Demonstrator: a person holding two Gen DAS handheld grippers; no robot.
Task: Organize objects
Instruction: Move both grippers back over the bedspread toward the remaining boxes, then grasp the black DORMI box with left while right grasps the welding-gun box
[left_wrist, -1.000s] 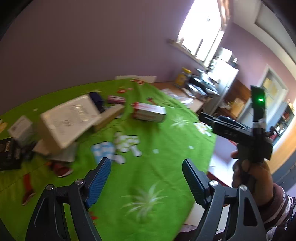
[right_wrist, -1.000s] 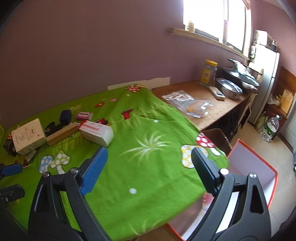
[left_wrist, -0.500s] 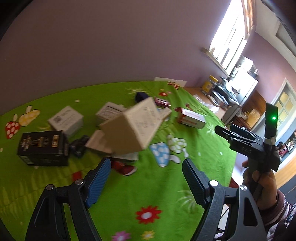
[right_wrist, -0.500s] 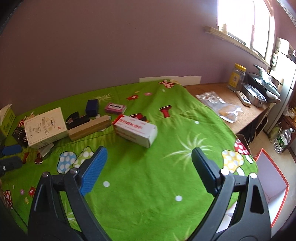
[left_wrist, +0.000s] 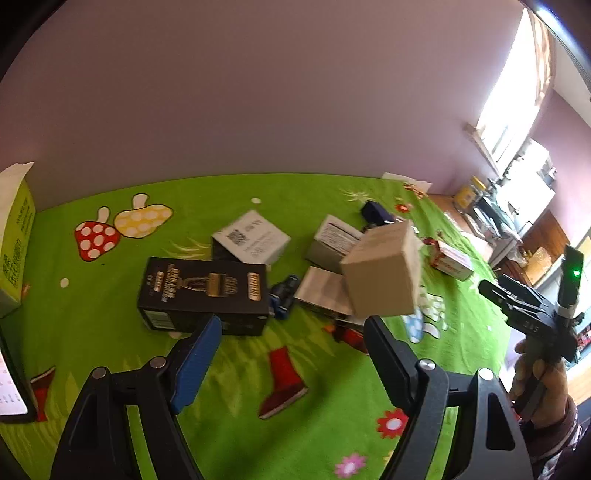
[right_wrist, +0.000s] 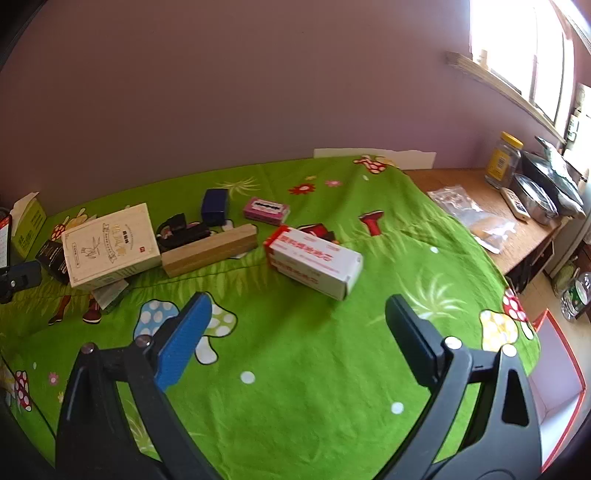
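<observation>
Several boxes lie scattered on a green mushroom-print cloth (left_wrist: 221, 406). In the left wrist view my left gripper (left_wrist: 291, 339) is open and empty, just short of a black box with gold print (left_wrist: 205, 291) and a tan cardboard box (left_wrist: 380, 273). A white box (left_wrist: 251, 236) and a grey box (left_wrist: 332, 240) lie beyond. In the right wrist view my right gripper (right_wrist: 295, 325) is open and empty, short of a white and red box (right_wrist: 314, 260). A wooden block (right_wrist: 208, 249), a cream box (right_wrist: 110, 243), a pink box (right_wrist: 266, 210) and a dark blue box (right_wrist: 214, 201) lie further back.
A green tissue box (left_wrist: 16, 236) stands at the far left. A wooden counter (right_wrist: 498, 210) with a jar (right_wrist: 498, 160), pots and a plastic bag lies right of the cloth. A red-edged open box (right_wrist: 557, 369) sits on the floor at right.
Both views have swung left across the cloth. The left view now faces the black box and tan box; the right view now faces the white and red box. Both grippers stayed open.
</observation>
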